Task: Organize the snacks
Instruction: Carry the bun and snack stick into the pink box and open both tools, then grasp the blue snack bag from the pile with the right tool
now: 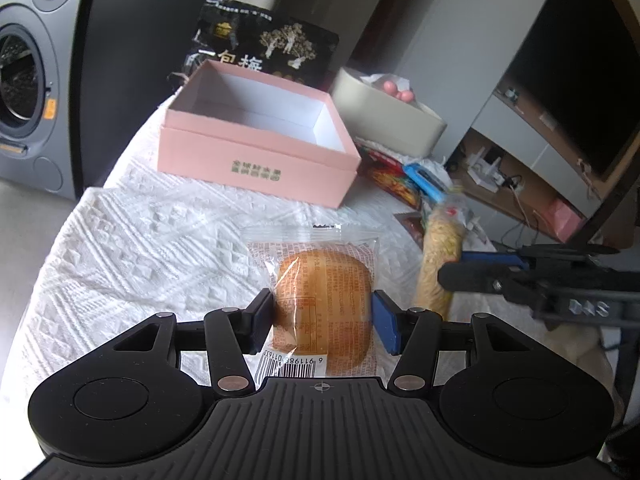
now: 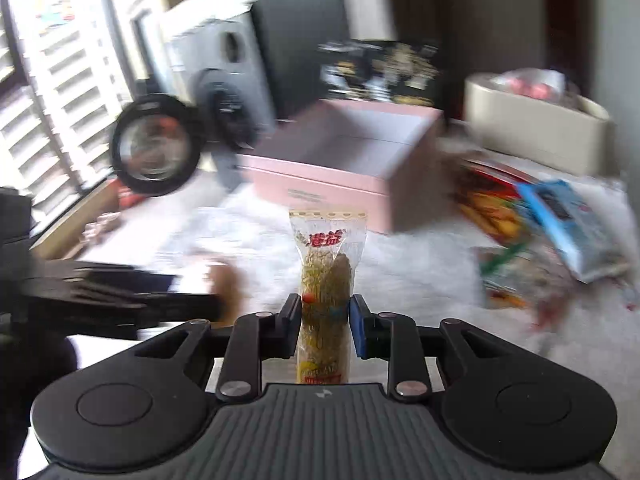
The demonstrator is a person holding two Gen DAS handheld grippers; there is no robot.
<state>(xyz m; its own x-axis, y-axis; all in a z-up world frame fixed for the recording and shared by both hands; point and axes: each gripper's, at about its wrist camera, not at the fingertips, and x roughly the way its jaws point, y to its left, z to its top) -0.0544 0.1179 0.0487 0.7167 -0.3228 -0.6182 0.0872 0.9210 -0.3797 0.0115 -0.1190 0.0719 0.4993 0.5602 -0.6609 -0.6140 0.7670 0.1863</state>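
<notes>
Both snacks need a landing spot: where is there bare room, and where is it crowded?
The pink box is empty inside. Bare white cloth lies between it and the wrapped bun, and to the left. Crowded: the snack packets right of the box, below the beige tub.

Wrapped bun [image 1: 322, 300]: round, golden, in clear printed film, barcode end nearest, clamped at both sides. Noodle pack [image 2: 326, 300]: narrow, clear, yellow contents, pinched mid-length, seal end forward. Pink box [image 1: 256, 148]: open, empty, on white cloth.
</notes>
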